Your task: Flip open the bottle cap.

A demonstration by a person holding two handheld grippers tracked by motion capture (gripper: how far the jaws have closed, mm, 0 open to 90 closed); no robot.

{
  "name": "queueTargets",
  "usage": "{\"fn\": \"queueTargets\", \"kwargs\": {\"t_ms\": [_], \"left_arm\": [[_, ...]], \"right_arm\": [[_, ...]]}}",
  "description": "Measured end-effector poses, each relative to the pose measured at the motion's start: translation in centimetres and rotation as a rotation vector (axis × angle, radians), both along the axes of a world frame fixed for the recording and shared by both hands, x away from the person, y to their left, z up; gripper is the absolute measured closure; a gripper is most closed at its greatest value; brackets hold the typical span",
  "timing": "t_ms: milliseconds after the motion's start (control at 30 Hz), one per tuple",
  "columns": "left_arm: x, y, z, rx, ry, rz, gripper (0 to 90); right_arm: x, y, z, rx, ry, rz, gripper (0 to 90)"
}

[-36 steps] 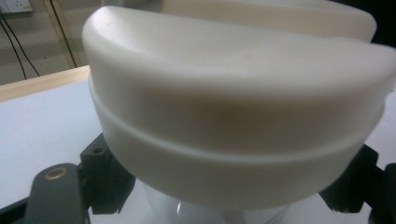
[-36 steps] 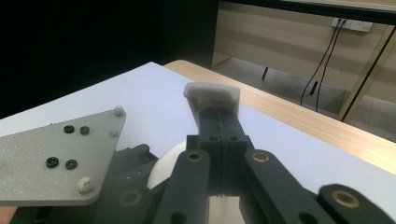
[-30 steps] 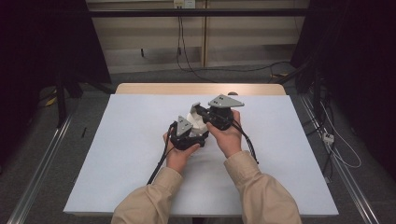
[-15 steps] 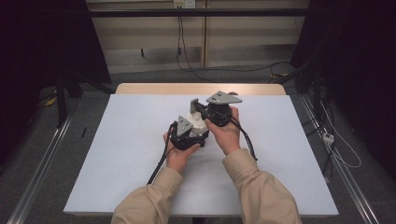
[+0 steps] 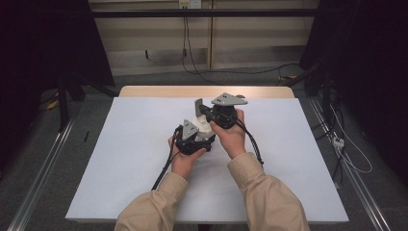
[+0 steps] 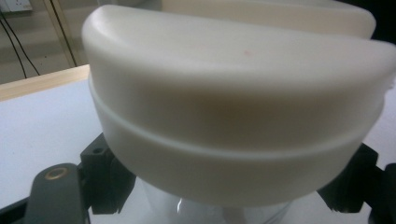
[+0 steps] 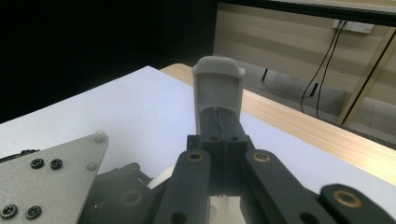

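Note:
My left gripper (image 5: 204, 130) is held over the middle of the white table (image 5: 130, 154), shut on a cream-white rounded thing (image 5: 199, 121). In the left gripper view that thing (image 6: 233, 116) looks like a lidded container with a seam round its side. It sits on a clear part between the black jaws of the left gripper (image 6: 229, 200). My right gripper (image 5: 198, 105) is just behind it, pointing left. In the right gripper view the pale fingers (image 7: 218, 100) are pressed flat together with nothing between them.
The left gripper's grey plate (image 7: 46, 172) lies close under the right gripper. A bare wooden strip (image 5: 159, 91) runs along the table's far edge. Cables (image 5: 192, 57) hang on the wall behind, and metal rails (image 5: 43, 178) flank the table.
The right gripper's tip has shifted slightly toward the far side of the table. The left gripper and the white thing have stayed put.

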State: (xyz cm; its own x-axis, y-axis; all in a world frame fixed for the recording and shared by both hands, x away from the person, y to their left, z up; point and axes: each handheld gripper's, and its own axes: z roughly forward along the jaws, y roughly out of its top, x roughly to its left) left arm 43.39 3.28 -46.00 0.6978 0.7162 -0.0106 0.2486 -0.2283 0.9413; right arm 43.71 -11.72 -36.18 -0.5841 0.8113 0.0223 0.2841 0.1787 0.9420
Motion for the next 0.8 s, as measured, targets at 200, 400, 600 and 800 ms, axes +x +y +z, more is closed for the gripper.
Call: {"fn": "queueTargets", "kwargs": {"t_ms": [200, 400, 600, 800], "left_arm": [[0.00, -0.02, -0.01, 0.000, -0.002, 0.002, 18.8], [0.01, -0.03, -0.01, 0.000, -0.002, 0.003, 18.8], [0.01, -0.02, -0.01, 0.001, -0.001, 0.003, 18.8], [0.01, -0.03, -0.02, 0.000, -0.001, 0.002, 18.8]], "right_arm": [[0.24, 0.09, -0.01, -0.003, 0.002, -0.001, 90.0], [0.40, 0.14, -0.05, -0.002, 0.000, -0.001, 90.0], [0.60, 0.24, -0.09, -0.006, 0.000, -0.001, 90.0], [0.81, 0.31, -0.19, -0.004, -0.001, -0.005, 90.0]]}}
